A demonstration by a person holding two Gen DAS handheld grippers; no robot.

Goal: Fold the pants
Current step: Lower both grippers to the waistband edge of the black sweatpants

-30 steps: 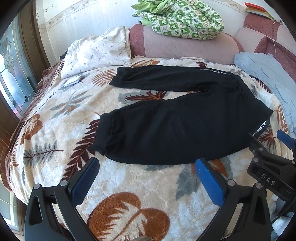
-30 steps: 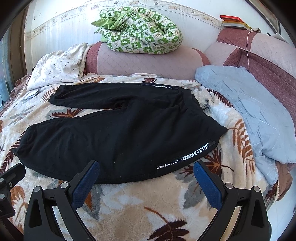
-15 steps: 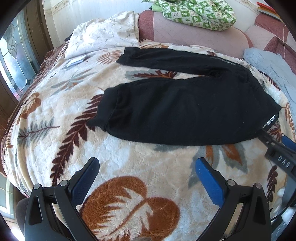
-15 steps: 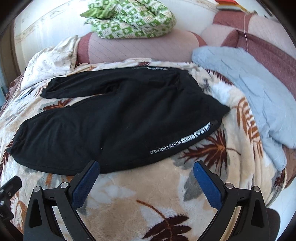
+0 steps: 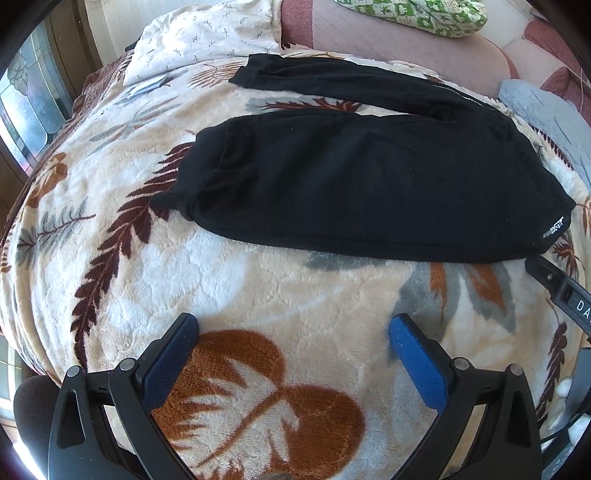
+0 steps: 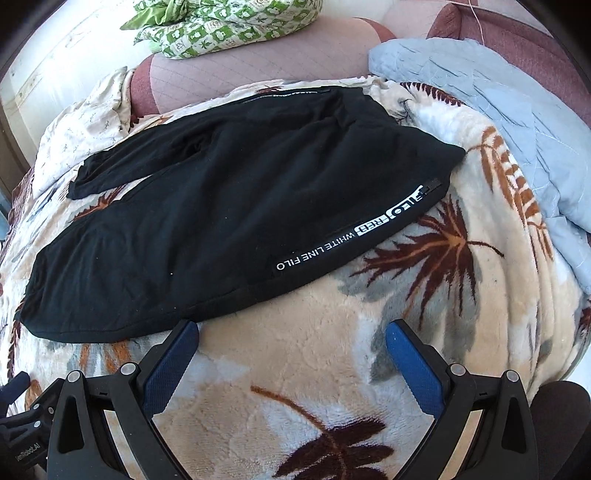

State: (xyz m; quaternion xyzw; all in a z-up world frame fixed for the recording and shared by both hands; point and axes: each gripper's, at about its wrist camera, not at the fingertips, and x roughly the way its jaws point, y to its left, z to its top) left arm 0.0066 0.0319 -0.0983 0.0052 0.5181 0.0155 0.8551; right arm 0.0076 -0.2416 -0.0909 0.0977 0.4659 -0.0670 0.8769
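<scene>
Black pants (image 5: 362,184) lie flat on a leaf-patterned fleece blanket (image 5: 258,295), legs spread to the left, waist to the right. In the right wrist view the pants (image 6: 221,206) show a white-lettered side stripe (image 6: 354,229). My left gripper (image 5: 293,332) is open and empty, low over the blanket in front of the near leg. My right gripper (image 6: 291,334) is open and empty, its left fingertip (image 6: 184,332) at the near edge of the pants. The right gripper's body shows at the right edge of the left wrist view (image 5: 561,291).
A green checked quilt (image 6: 229,26) lies on the pink headboard cushion (image 6: 295,62). A light blue blanket (image 6: 498,122) lies to the right. A cream pillow (image 5: 210,40) sits at the back left. A window (image 5: 33,107) is at the far left.
Both grippers have dropped lower and tilted down toward the bed. The pants now sit higher in both views. Both jaws stay open. The pants have not moved.
</scene>
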